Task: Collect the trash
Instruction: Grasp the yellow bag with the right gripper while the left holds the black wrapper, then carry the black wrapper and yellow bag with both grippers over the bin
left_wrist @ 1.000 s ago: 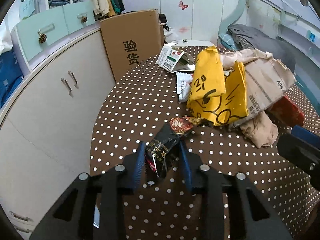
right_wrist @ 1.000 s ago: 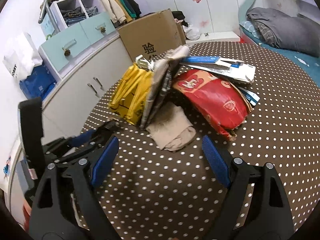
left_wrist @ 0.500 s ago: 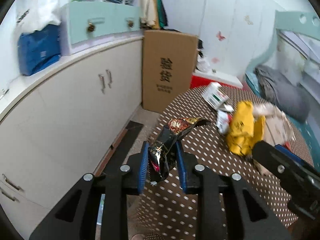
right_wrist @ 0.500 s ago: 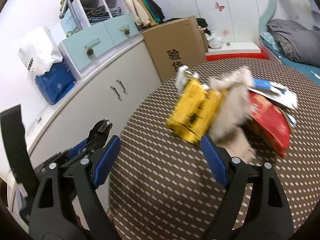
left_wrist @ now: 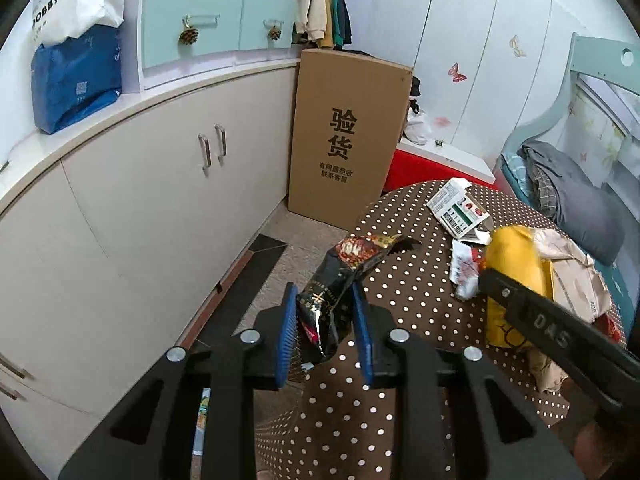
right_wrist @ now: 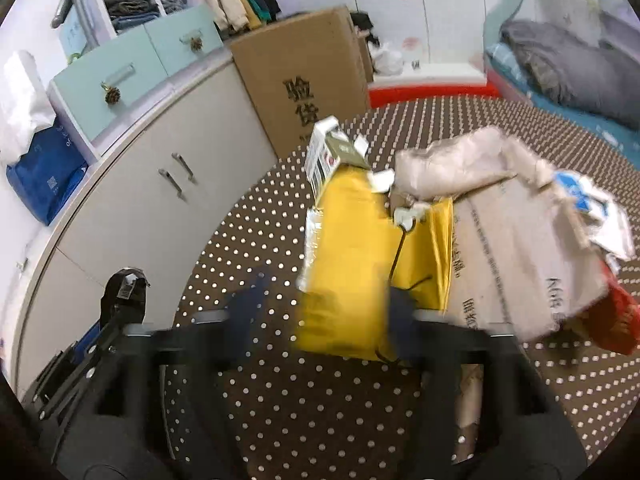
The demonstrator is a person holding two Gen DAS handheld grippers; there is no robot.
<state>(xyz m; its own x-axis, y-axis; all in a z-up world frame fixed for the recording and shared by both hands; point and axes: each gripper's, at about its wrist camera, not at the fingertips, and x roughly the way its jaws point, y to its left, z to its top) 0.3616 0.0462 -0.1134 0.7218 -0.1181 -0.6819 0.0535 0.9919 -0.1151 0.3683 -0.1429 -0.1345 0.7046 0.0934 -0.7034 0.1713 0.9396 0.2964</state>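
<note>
My left gripper point(left_wrist: 325, 330) is shut on a black and red snack wrapper point(left_wrist: 340, 288) and holds it in the air over the left edge of the polka-dot table point(left_wrist: 408, 304). My right gripper point(right_wrist: 320, 316) is blurred by motion; its blue pads straddle the near end of a yellow bag point(right_wrist: 360, 256) in the trash pile, with a wide gap between them. The yellow bag also shows in the left wrist view point(left_wrist: 516, 276). A torn cardboard piece point(right_wrist: 520, 256), beige cloth point(right_wrist: 452, 164) and a white carton point(right_wrist: 324, 152) lie around it.
White cabinets point(left_wrist: 132, 208) run along the left, with floor point(left_wrist: 296, 252) between them and the table. A tall cardboard box point(left_wrist: 348, 136) stands behind the table. A bed with grey bedding point(left_wrist: 576, 192) is at the right. The right gripper's body point(left_wrist: 560, 336) crosses the left wrist view.
My left gripper lifted the snack wrapper off the table and swung left over the table edge. My right gripper moved forward to the yellow bag.
</note>
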